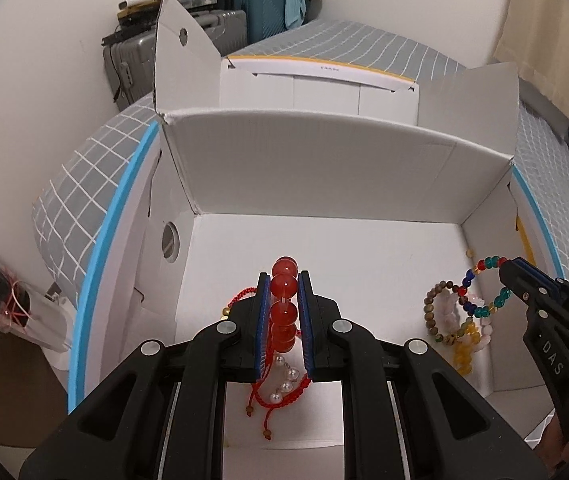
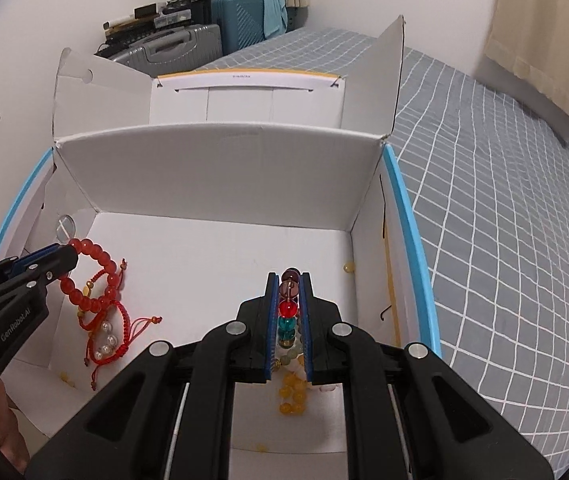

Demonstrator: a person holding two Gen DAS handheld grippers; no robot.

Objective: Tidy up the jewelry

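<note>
Inside the open white box (image 1: 324, 168) on the bed (image 2: 504, 200), both grippers work above the box floor. Left gripper (image 1: 284, 280): jaws clenched on the red bead bracelet (image 1: 283, 304), whose beads run in a line between the pads, along the finger axis; in the right wrist view its loop hangs from the fingertips at the left side of the box. Right gripper (image 2: 289, 280): jaws clenched on the multicoloured bead bracelet (image 2: 287, 312), gripped the same way, beads in line with the fingers; in the left wrist view its loop hangs near the right wall.

Below the left jaws lies a red cord bracelet with pearls (image 2: 108, 340). Below the right jaws lies a pile of bracelets: yellow beads (image 1: 466, 344), a brown bead bracelet (image 1: 430, 308) and pale pink beads (image 1: 484, 332). Loose yellow beads (image 2: 348, 267) sit near the right wall.

Judgement: each held bracelet hangs directly over its own group, so each hand is the nearer one for its side. The coming move turns on lowering along the vertical, with the loop's plane kept clear of the pieces beneath.
</note>
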